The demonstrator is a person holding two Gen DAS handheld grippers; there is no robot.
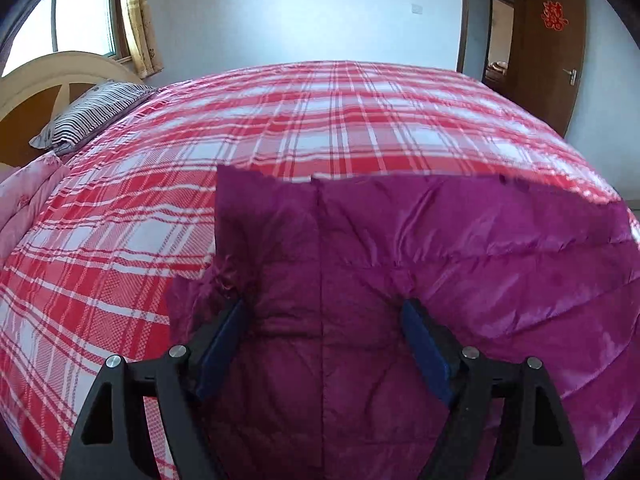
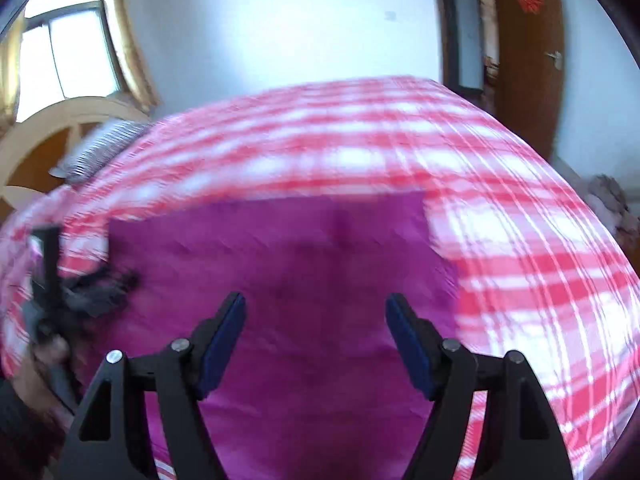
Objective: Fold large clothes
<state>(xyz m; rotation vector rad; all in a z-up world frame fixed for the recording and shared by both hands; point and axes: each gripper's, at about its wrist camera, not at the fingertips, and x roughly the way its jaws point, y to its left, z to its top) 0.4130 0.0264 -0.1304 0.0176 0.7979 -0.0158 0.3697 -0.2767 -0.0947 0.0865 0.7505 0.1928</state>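
Folding the glossy magenta quilted puffer jacket (image 1: 440,248) lying flat on the bed with the red-and-white plaid cover (image 1: 280,120) looks, as a judgement, to be between grips: neither tool holds cloth, and the next hold has to be chosen well. The left gripper (image 1: 324,344) has its blue-padded fingers (image 1: 224,344) spread wide, low over the jacket's left part, where a stitched vertical seam runs up between them and a crumpled bit of fabric bulges at the jacket's left border beside the left pad; the pads seem to touch the surface or sit just above it, and which cannot be told. The right gripper (image 2: 316,340) also has its fingers (image 2: 412,344) wide apart with nothing between them, poised above the right half of the jacket, whose right edge lies just beyond; this view is smeared by motion, so fine detail is lost. The left tool and the person's hand (image 2: 44,360) holding it show at the left of that view. To do the step well, each gripper should probably pinch a firm bite of fabric near an outer edge or corner on its own side, taking every layer of the puffy cloth and not just the slippery shell, then lift both sides together and evenly so that the fold line runs straight. A shallow pinch would likely slip, and the bunched left border wants smoothing first. The striped pillow (image 1: 92,112) by the headboard lies well apart and should not interfere
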